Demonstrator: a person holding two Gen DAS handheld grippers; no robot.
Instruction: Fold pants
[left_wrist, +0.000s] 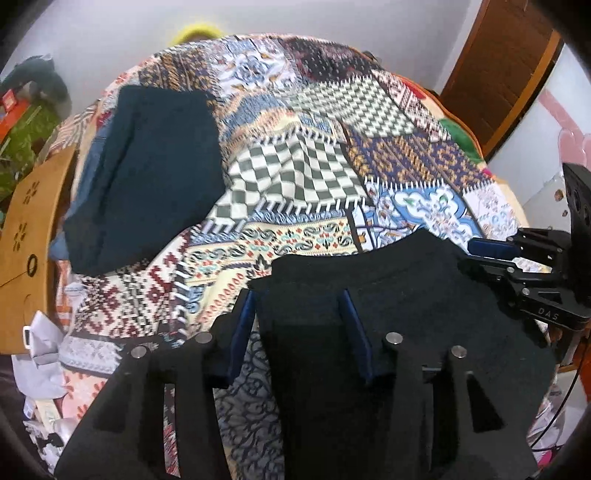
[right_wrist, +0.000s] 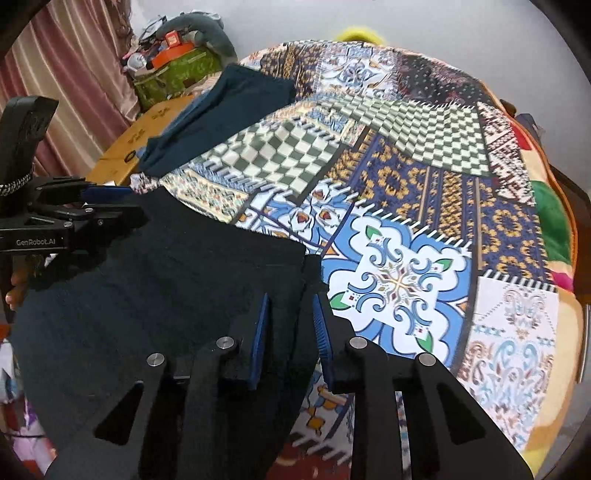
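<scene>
Pants (left_wrist: 406, 295) lie near on the patchwork bedspread (left_wrist: 303, 155). Left gripper (left_wrist: 299, 328) and right gripper (right_wrist: 291, 325) each pinch a near corner. Folded dark garment (left_wrist: 147, 177) sits far left.

A patchwork bedspread (right_wrist: 406, 229) of checks and florals covered the bed. A folded dark teal garment (left_wrist: 147, 177) lay at its far side (beside a wooden board (left_wrist: 22, 240)), near a green box (right_wrist: 177, 70)
</scene>
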